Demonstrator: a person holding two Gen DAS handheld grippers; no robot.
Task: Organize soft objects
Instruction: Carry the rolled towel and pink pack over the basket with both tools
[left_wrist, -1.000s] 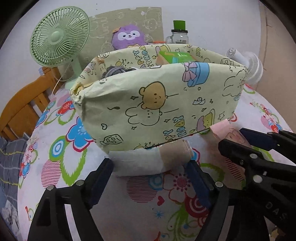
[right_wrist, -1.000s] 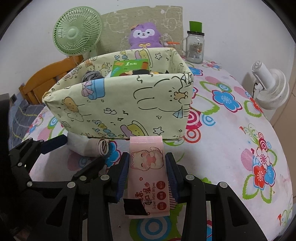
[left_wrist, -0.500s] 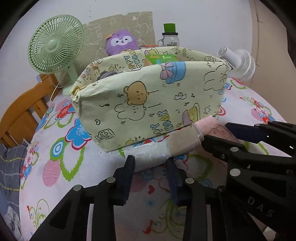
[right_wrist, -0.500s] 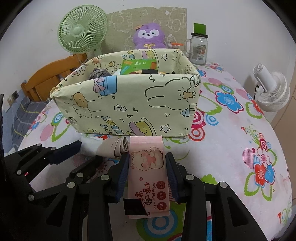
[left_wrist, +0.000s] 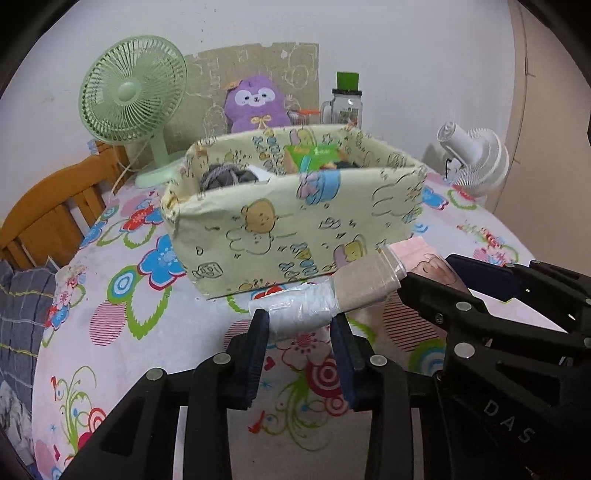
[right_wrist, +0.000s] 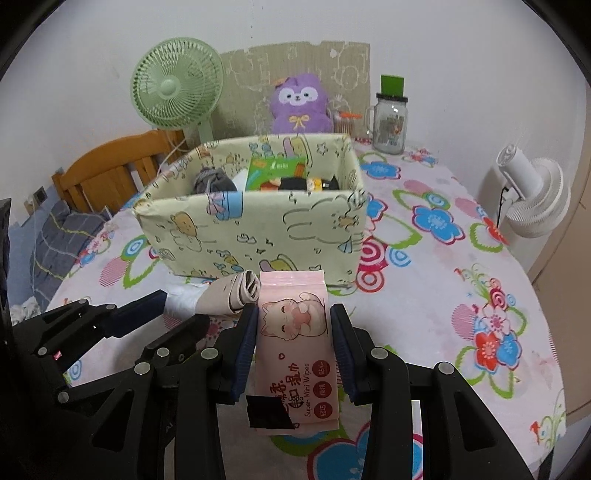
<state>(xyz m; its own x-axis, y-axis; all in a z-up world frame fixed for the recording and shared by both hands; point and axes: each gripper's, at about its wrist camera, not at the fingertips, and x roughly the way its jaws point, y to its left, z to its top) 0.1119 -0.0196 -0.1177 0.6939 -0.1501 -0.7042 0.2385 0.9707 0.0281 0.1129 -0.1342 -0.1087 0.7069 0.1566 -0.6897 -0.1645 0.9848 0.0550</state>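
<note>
Pale yellow fabric storage box printed with cartoon bears and rabbits (right_wrist: 255, 225) standing open-topped on a counter under a white cloth with bright flower print (right_wrist: 436, 258). Inside the box, toward its left end, a bundle of grey knitted fabric (right_wrist: 211, 179); next to it something white, too hidden to identify; in the middle a green flat packet leaning against the back wall (right_wrist: 277, 169); in front of that, dark and yellow items (right_wrist: 306, 182), only partly visible. Left gripper (left_wrist: 300, 334) closed onto the white, plastic-wrapped end of a rolled beige and white cloth bundle (left_wrist: 332, 299), roll lying across just in front of the box's near wall, beige end pointing right and touching the pink pack. Right gripper (right_wrist: 293, 338) clamped on a pink soft pack of mini wet wipes with a cat drawing (right_wrist: 295, 332), pack pointing toward the box, far edge just short of the box wall, a black tape patch at the near lower corner. Whether either item rests on the cloth or hangs just above it: cannot tell. Behind the box, along the wall: a pale green desk fan (right_wrist: 177, 90), a purple plush toy with a yellow bow (right_wrist: 299, 105), a clear glass jar mug with a green lid (right_wrist: 389, 122). At the right edge of the counter, a small white fan (right_wrist: 532, 199). At left, an orange wooden chair back (right_wrist: 110, 173).
</note>
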